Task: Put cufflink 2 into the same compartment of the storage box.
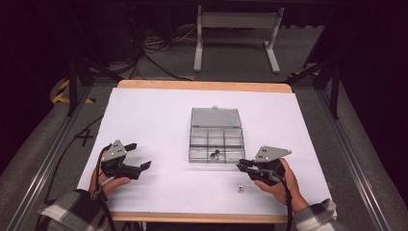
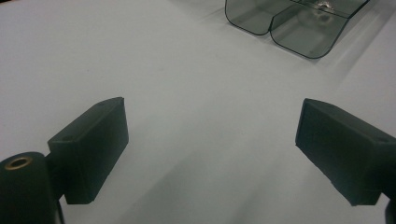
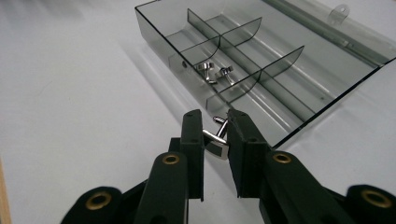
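cufflink (image 3: 217, 141) clamped between the jaws of my right gripper (image 3: 215, 135), just short of the compartment box (image 3: 154, 32) on the table: small, light, stiff, probably slippery metal, best gripped across its flat face.

Right gripper (image 3: 215, 122) fingers clamp cufflink (image 3: 216, 141) beside compartment box (image 3: 299, 100)

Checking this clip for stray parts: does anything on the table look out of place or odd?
One small silver metal piece lies loose on the white table, outside the clear plastic compartment box, near the right gripper. That gripper pinches a silver cufflink, and two more lie in one compartment. Nothing looks spilled or damaged.
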A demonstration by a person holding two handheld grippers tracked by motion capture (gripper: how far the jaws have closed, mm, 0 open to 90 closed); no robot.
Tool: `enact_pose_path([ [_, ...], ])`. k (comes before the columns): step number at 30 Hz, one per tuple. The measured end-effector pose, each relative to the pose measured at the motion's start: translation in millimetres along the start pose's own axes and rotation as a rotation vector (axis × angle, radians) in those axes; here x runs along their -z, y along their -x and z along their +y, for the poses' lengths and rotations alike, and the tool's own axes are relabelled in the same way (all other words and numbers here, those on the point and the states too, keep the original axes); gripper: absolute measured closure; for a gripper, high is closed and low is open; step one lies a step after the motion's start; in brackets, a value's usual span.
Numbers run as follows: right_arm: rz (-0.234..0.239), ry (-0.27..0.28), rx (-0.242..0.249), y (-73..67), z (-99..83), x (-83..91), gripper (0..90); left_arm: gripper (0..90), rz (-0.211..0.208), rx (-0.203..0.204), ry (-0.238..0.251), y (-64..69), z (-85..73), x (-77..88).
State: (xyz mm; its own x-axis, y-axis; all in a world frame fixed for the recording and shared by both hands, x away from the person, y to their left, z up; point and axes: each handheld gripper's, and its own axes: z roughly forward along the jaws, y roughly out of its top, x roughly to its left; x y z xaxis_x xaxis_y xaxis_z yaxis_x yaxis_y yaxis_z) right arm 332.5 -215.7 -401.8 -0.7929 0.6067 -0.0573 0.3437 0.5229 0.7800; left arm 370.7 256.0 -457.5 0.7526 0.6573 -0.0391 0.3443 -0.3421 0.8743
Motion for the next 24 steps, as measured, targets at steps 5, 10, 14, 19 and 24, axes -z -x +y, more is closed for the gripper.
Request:
enact_pose_path([
  [5, -0.004, 0.017, 0.001, 0.6, 4.3, 2.3, 77.4, 10.1, 0.002, -0.003, 0.000, -0.3, 0.0, 0.2],
  [10, -0.010, 0.032, 0.002, 2.9, 8.0, 4.3, 77.4, 10.1, 0.001, -0.001, -0.001, -0.2, 0.0, 0.1],
  [14, -0.014, 0.035, 0.002, 4.6, 10.0, 4.4, 77.4, 10.1, 0.002, -0.001, -0.001, -0.3, 0.0, 0.1],
  [19, -0.016, 0.041, 0.004, 6.1, 13.4, 4.1, 77.4, 10.1, 0.000, -0.001, -0.002, -0.3, 0.0, -0.1],
  [24, -0.023, 0.046, 0.001, 9.7, 17.8, 2.6, 77.4, 10.1, 0.000, -0.001, -0.002, -0.3, 0.1, -0.2],
])
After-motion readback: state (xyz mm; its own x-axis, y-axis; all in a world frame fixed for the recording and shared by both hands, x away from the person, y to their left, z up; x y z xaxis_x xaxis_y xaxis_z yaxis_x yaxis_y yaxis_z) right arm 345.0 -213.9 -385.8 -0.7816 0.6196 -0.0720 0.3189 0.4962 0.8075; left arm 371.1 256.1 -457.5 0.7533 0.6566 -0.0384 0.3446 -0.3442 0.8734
